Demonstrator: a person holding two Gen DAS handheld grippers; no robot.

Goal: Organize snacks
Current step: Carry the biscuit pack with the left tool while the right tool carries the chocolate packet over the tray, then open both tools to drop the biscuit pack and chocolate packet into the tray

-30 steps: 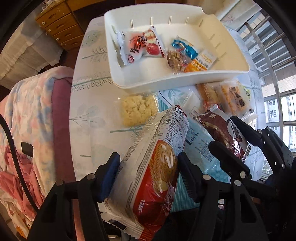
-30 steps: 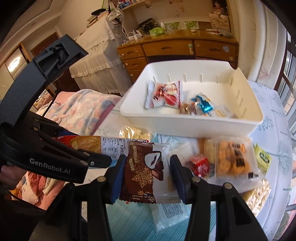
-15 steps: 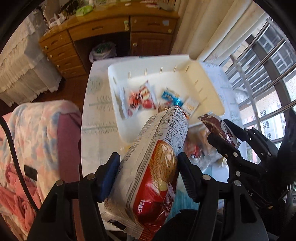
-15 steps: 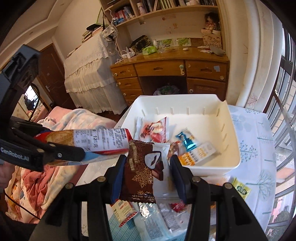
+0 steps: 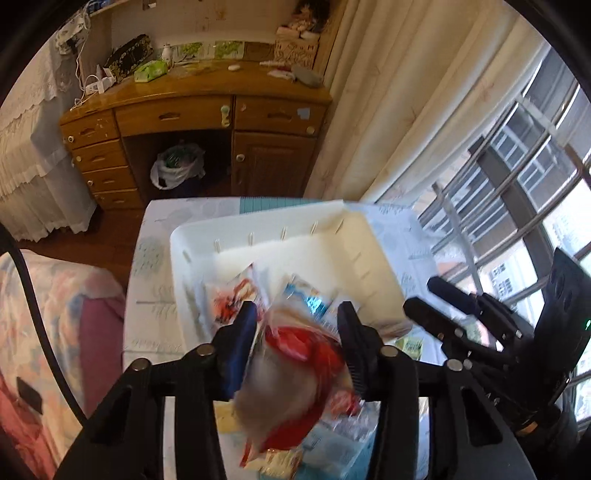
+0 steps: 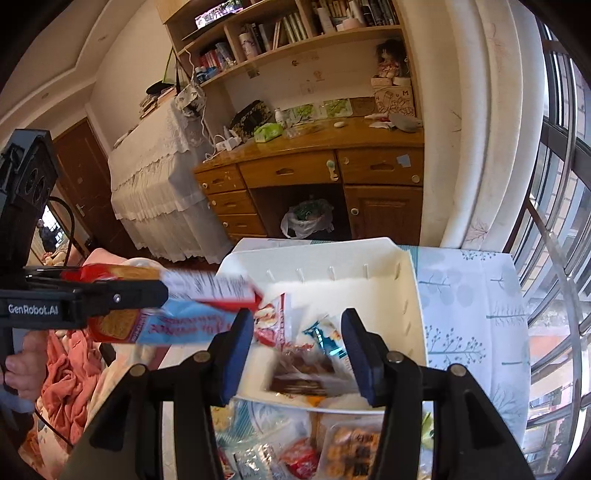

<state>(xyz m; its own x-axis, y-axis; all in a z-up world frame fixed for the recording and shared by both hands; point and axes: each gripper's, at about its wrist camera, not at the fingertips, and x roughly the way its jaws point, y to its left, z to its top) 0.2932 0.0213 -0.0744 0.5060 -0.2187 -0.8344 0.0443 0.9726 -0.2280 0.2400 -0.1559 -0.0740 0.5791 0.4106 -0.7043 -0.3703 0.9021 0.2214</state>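
Both my grippers have risen above the white bin [image 6: 413, 295]. My left gripper [image 5: 297, 343] has just squeezed tighter on the blurred red biscuit pack [image 5: 291, 387]. Only the right wrist view shows that pack from the side, jutting over the bin's near corner, and my hand [image 6: 22, 365] on the handle. My right gripper [image 6: 297, 350] stands part open, and the brown chocolate packet [image 6: 306, 373] lies blurred between its fingers; whether they grip it I cannot tell. More snacks lie on the leaf-print tablecloth [image 6: 472, 325]. Beyond stand a wooden desk [image 5: 192, 122], bookshelves [image 6: 288, 33] and curtains [image 5: 406, 122].
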